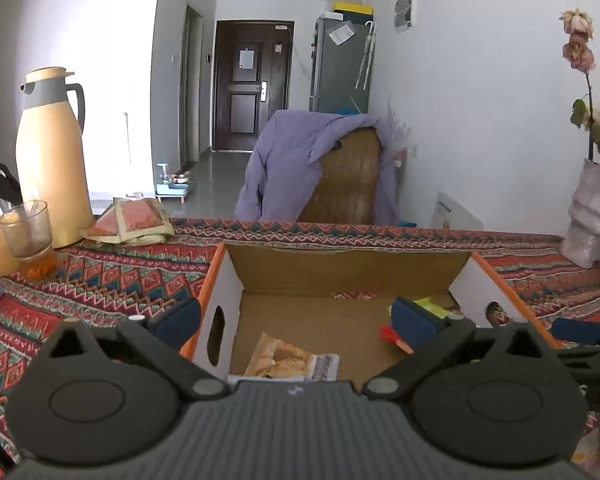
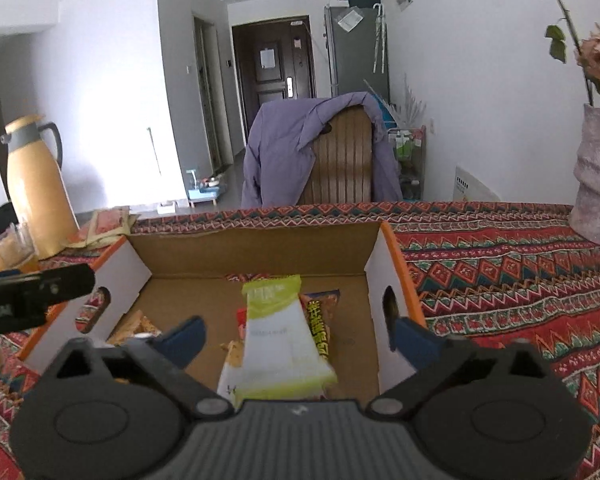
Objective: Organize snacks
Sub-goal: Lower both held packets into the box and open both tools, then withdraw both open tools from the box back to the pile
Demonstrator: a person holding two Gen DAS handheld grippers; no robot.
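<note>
Both my tools are open over the snack box.

My right gripper (image 2: 298, 338) is spread wide and holds nothing; the green and white snack pack (image 2: 278, 344) lies in the box (image 2: 260, 250) just under it. My left gripper (image 1: 296, 316) is open too, above a tan snack bag (image 1: 282, 358). I think I should lift straight up, away from the box walls. Past the box, the patterned cloth (image 2: 500, 264) on the right has room. Far left stands a tall jug (image 1: 52, 152).

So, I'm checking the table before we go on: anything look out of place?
Yes: loose red packets lie heaped beside the thermos, outside the cardboard box, where the other snacks sit.
</note>
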